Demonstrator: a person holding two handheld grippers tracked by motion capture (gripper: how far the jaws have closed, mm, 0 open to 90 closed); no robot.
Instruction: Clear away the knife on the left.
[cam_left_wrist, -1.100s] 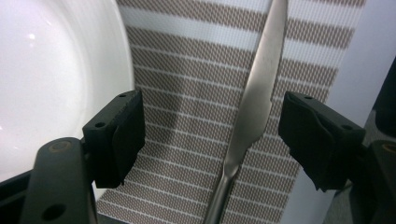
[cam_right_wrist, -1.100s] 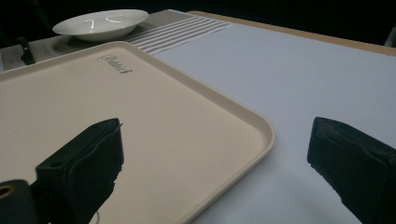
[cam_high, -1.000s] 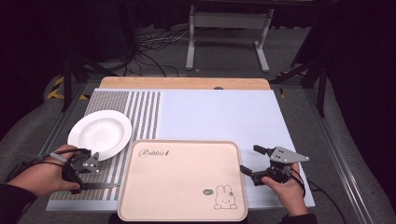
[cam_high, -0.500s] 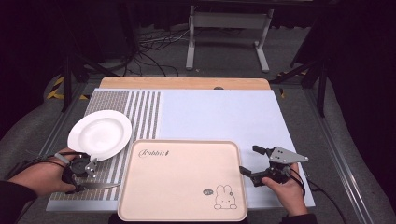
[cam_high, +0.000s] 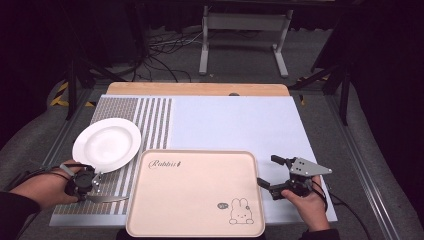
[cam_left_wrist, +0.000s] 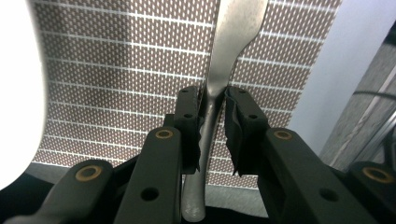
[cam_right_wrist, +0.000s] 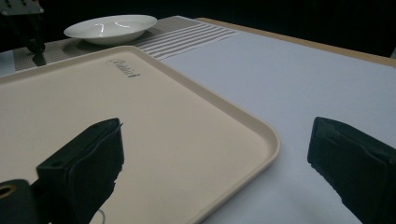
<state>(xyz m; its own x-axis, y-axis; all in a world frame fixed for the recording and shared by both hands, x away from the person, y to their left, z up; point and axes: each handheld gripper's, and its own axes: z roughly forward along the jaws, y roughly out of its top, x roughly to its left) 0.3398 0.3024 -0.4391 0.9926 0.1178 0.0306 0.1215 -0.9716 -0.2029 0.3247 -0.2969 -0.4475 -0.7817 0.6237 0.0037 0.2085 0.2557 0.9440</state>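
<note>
The left tool (cam_left_wrist: 214, 116) is clamping a metal utensil (cam_left_wrist: 229, 56), probably a spoon, lying at the plate's (cam_high: 106, 144) 6 o'clock. The right tool (cam_high: 270, 172), jaws apart, is hovering at the tray's (cam_high: 195, 192) 3 o'clock.

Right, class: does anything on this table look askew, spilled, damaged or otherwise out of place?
Nothing stands out. The round white plate sits upright on the striped mat, the beige rabbit tray lies flat and bare, and the left gripper clamps a metal utensil.
</note>
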